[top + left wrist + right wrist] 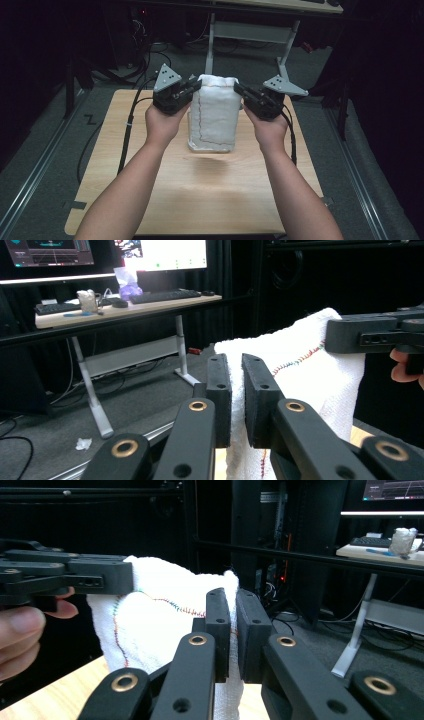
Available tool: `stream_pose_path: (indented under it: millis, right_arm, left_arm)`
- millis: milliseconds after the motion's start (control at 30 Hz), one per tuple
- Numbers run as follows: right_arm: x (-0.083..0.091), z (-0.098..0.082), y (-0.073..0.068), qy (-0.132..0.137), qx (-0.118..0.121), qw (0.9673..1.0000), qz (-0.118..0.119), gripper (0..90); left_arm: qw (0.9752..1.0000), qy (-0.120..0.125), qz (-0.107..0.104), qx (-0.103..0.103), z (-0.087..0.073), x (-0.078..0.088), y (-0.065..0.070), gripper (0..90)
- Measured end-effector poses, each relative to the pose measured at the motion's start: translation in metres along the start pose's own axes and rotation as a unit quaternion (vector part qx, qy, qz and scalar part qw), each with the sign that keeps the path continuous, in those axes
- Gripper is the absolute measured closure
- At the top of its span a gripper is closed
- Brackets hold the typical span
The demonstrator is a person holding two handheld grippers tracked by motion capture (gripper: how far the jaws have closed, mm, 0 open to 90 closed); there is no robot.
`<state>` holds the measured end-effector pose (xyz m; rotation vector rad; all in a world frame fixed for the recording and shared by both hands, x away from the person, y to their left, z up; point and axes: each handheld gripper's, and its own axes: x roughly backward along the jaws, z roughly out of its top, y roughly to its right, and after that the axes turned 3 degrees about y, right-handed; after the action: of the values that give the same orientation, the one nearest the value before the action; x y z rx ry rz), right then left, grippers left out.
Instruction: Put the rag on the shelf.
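Note:
A white towel [215, 112] with a thin coloured stitched line hangs lifted above the wooden table [150, 200], held by its two top corners. My left gripper [194, 85] is shut on the towel's top left corner, and my right gripper [239, 91] is shut on its top right corner. In the left gripper view the towel [305, 375] is pinched between the black jaws of the left gripper [236, 390], with the right gripper [372, 335] beyond. In the right gripper view the towel [150, 625] is clamped in the right gripper [233, 625], opposite the left gripper [75, 577].
The towel's lower edge hangs just over the tabletop. Cables [127, 130] trail off the table's left side. A desk [125, 307] with keyboards, a cup and monitors stands across the grey floor, on white legs [210, 47].

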<state>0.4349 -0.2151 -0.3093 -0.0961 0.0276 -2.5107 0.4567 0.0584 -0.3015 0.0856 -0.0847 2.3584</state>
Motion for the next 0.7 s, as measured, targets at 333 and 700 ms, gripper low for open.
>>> stream_pose_path:
  millis: [333,700]
  right_arm:
    - [-0.025,0.010,0.016,-0.001,-0.015,0.9999,-0.004,86.0]
    - [-0.057,0.011,0.043,-0.027,-0.029,0.9992,-0.006,85.9]
  left_arm:
    - [0.9999,0.003,0.001,0.015,0.011,-0.019,-0.021,83.2]
    - [0.9992,-0.018,0.032,0.015,0.004,-0.057,-0.044,82.9]
